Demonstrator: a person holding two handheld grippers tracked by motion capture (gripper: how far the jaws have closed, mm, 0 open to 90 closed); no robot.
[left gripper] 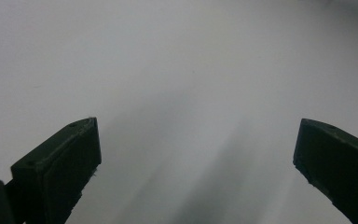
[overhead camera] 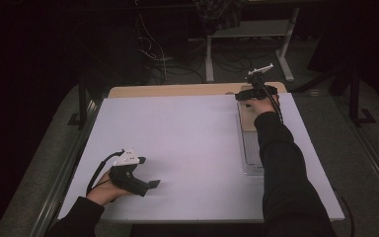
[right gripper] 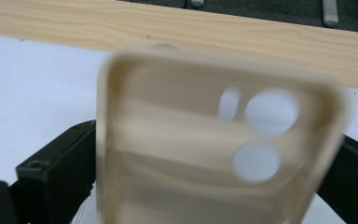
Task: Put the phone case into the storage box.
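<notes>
Phone case [right gripper: 205, 149], beige and soft-looking, sits between my right jaws at the far right of the table, its open side facing my camera and its round camera cut-outs toward the far end. Under everything lies the white table top [overhead camera: 187, 143], with a strip of pale wood [overhead camera: 177, 90] showing along its far edge. On the right side of the white surface rests a long clear tray [overhead camera: 250, 148], partly hidden by my right sleeve. My right gripper [overhead camera: 254, 94] reaches over the far end of that tray, and its two black jaws press against the case's long sides, clamped on it. My left gripper [overhead camera: 145, 185] rests low near the front left of the table, well apart from the case; its jaws stand wide apart over bare white surface, holding nothing.
</notes>
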